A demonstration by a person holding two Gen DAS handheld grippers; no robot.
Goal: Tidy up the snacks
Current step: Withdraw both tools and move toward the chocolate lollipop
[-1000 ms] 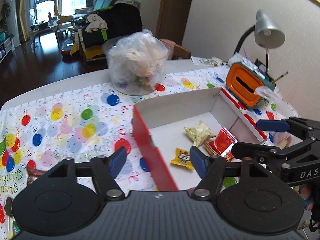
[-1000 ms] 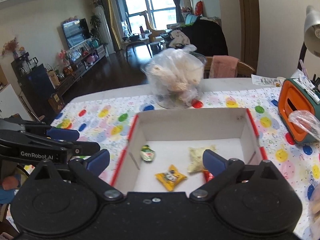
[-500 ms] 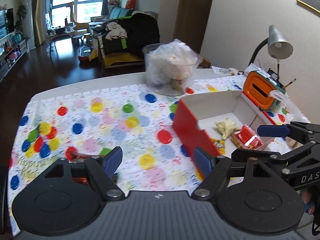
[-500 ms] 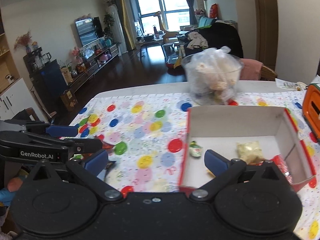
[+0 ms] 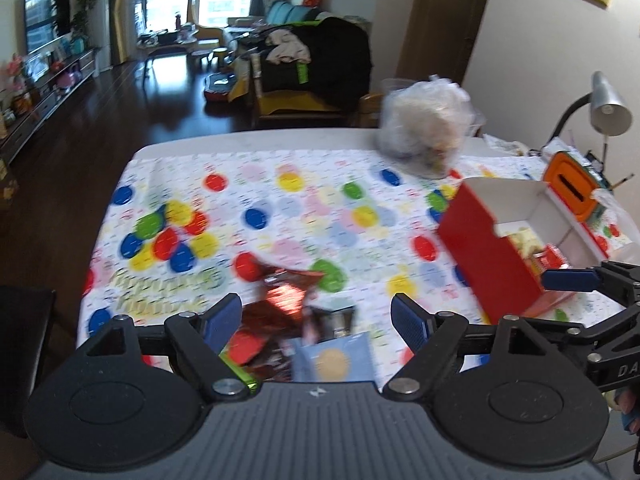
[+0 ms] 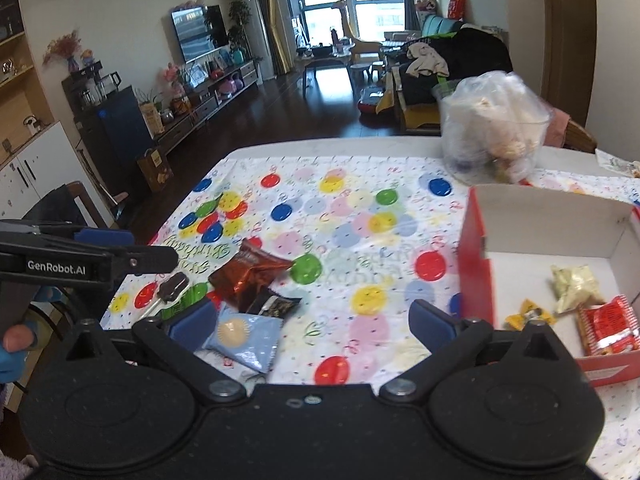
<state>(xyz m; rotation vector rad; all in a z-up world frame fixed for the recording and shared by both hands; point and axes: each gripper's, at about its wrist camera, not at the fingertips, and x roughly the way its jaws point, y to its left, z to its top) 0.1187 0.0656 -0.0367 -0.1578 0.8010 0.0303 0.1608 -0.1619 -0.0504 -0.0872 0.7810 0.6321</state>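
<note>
A red box with a white inside stands at the right. In it lie a cream packet, a yellow candy and a red packet. Loose snacks lie on the tablecloth near the front edge: a blue packet, a brown-red foil packet and a black packet. My left gripper hovers over this pile, its jaws opening and gripping nothing. My right gripper is open beside the blue packet, left of the box.
A clear tub with a plastic bag stands at the back of the table. An orange holder and a desk lamp are behind the box. The balloon-print cloth ends at the table's left edge.
Both grippers have swung left, from over the red box to the pile of loose snacks. The left jaws stand wider than before.
</note>
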